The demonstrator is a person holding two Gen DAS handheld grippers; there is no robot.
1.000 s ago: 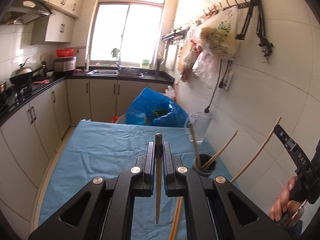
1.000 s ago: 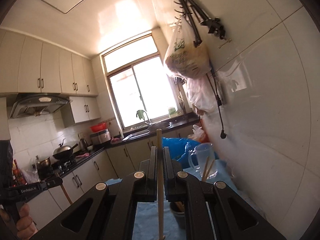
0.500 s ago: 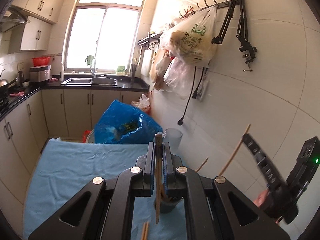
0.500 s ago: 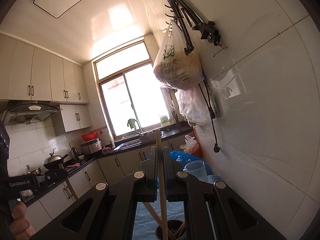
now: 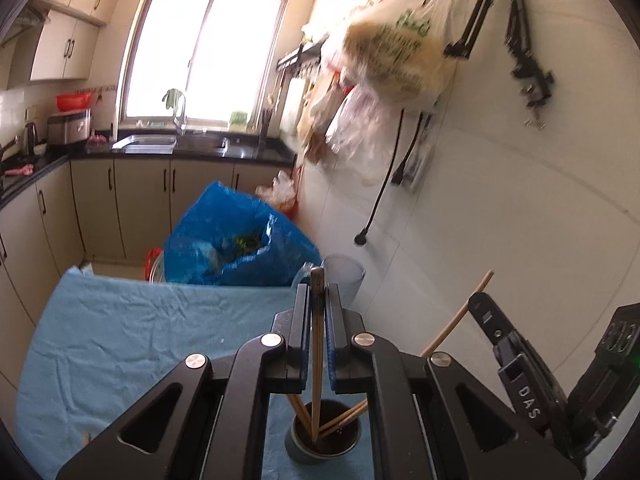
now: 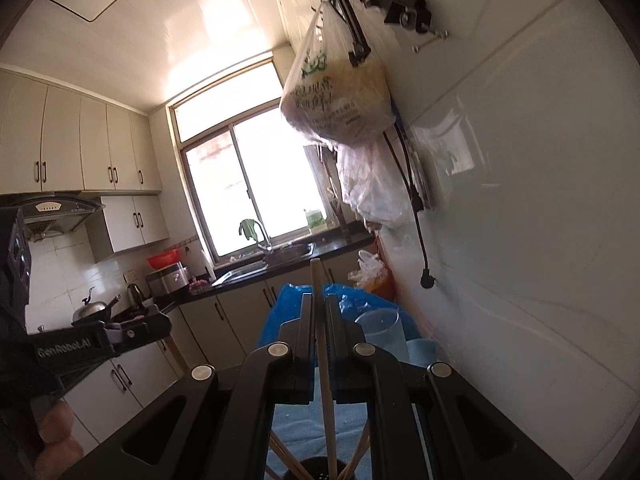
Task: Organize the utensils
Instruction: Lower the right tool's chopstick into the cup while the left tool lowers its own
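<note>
My left gripper (image 5: 317, 304) is shut on a dark-tipped chopstick (image 5: 316, 344) that hangs upright, its lower end inside a dark round holder (image 5: 325, 438) on the blue cloth. The holder has several chopsticks (image 5: 344, 420) leaning in it. My right gripper (image 6: 319, 312) is shut on a pale chopstick (image 6: 322, 344), whose lower end reaches into the same holder (image 6: 316, 470). The right gripper also shows in the left wrist view (image 5: 520, 364) at right, with its chopstick (image 5: 460, 316) slanting up.
A blue cloth (image 5: 132, 332) covers the table. A blue plastic bag (image 5: 236, 240) and a clear jug (image 5: 344, 280) stand at its far end. The tiled wall (image 5: 500, 220) runs close on the right, with hanging bags (image 5: 392, 56) and a dangling plug (image 5: 362, 238).
Both grippers moved over the holder and tilted down. The ends of both chopsticks now sit inside it, and the holder came into view under the fingers.
</note>
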